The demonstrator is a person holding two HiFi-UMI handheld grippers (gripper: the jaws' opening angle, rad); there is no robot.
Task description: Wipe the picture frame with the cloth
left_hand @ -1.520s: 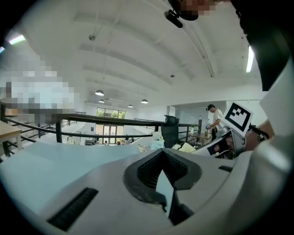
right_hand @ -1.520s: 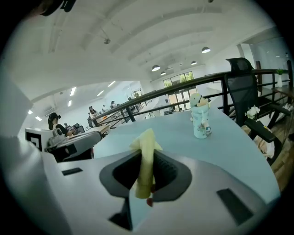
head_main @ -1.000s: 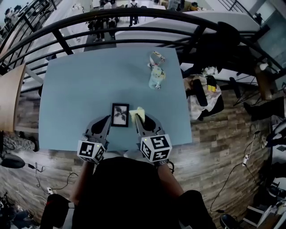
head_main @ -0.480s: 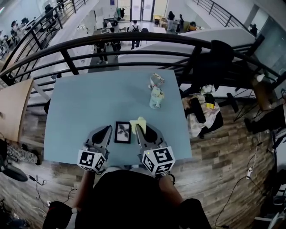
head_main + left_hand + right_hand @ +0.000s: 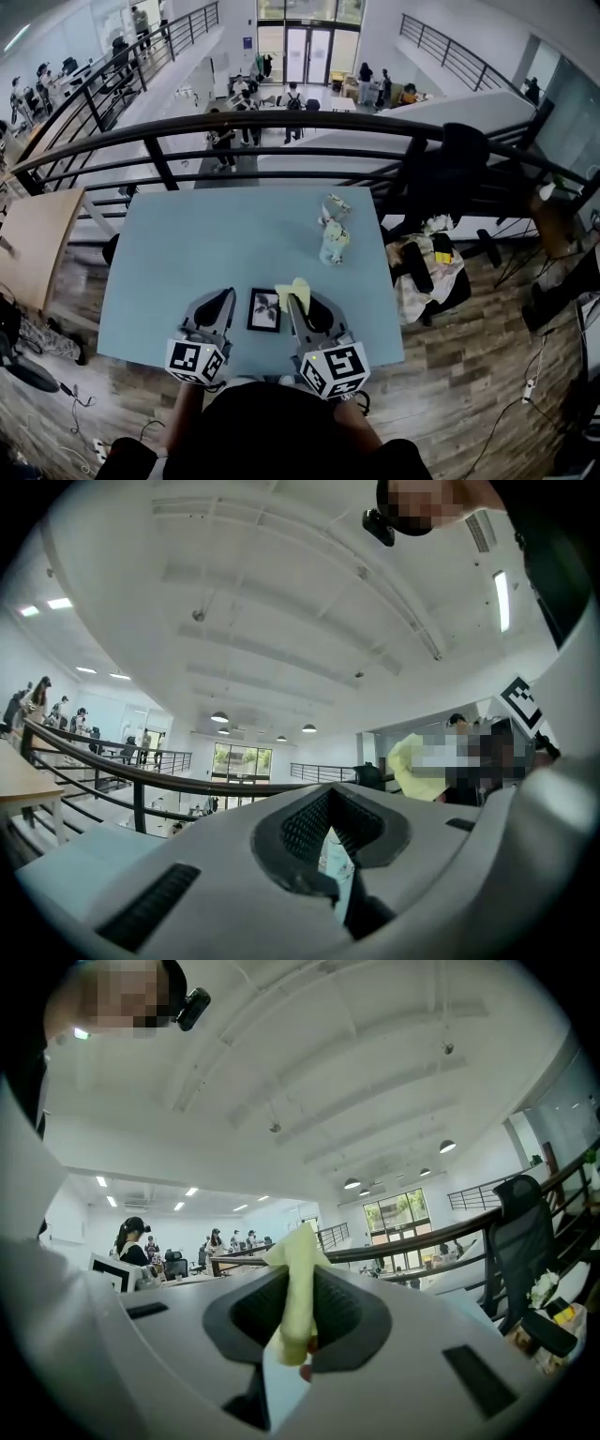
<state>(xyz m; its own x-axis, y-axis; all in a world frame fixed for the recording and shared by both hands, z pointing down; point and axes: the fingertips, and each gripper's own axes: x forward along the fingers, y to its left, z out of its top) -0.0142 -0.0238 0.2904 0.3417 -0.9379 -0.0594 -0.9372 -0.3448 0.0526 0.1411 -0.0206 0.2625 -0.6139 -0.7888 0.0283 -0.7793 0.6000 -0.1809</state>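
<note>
1. A black railing (image 5: 281, 127) runs just behind the table (image 5: 169, 253), whose smooth top could let things slide.
2. The picture frame (image 5: 264, 309) lies flat between both grippers. It looks light, stiff and fragile, so steady its edge.
3. The soft yellow cloth (image 5: 298, 1269) is pinched in the right gripper (image 5: 298, 1321).
4. The left gripper (image 5: 333, 855) has its jaws together and holds nothing.
</note>
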